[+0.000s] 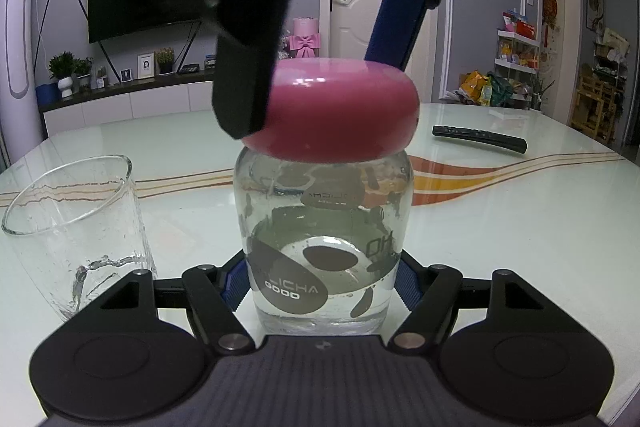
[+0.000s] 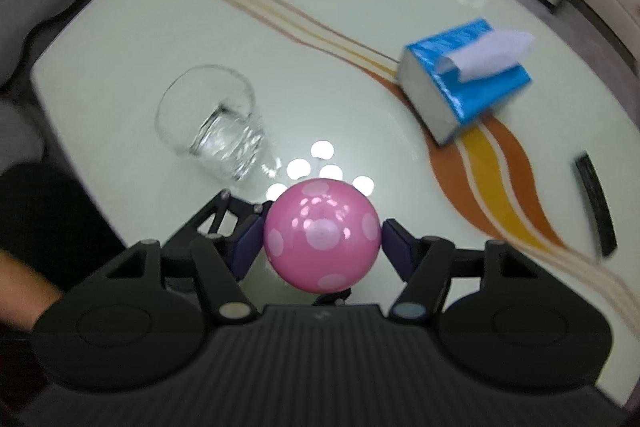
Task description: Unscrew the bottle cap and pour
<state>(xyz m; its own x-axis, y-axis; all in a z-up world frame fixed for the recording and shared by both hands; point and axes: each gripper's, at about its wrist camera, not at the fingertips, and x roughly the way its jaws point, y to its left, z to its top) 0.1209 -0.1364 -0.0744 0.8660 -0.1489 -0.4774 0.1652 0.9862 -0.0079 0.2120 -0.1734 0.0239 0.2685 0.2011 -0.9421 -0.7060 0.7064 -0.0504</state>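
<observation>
- Bottle [image 1: 324,247]: I am seeing it standing upright on the glass-topped table [image 1: 500,211], long axis vertical, mouth end pointing up; clear water is sitting in its lower part.
- Pink cap [image 1: 344,111]: it is sitting on top of the bottle, white-dotted face turned straight up at my right wrist camera.
- Left gripper [image 1: 322,285]: I am clamping the bottle's lower body between its blue pads, jaws nearly closed against the glass.
- Right gripper [image 2: 322,241]: it is coming down from above, jaws pinching the cap rim on opposite sides.
- Drinking glass [image 1: 76,231]: it is standing upright, just beside the bottle.
- Tissue pack [image 2: 464,83] and remote [image 1: 480,139]: both are lying farther off on the table.
</observation>
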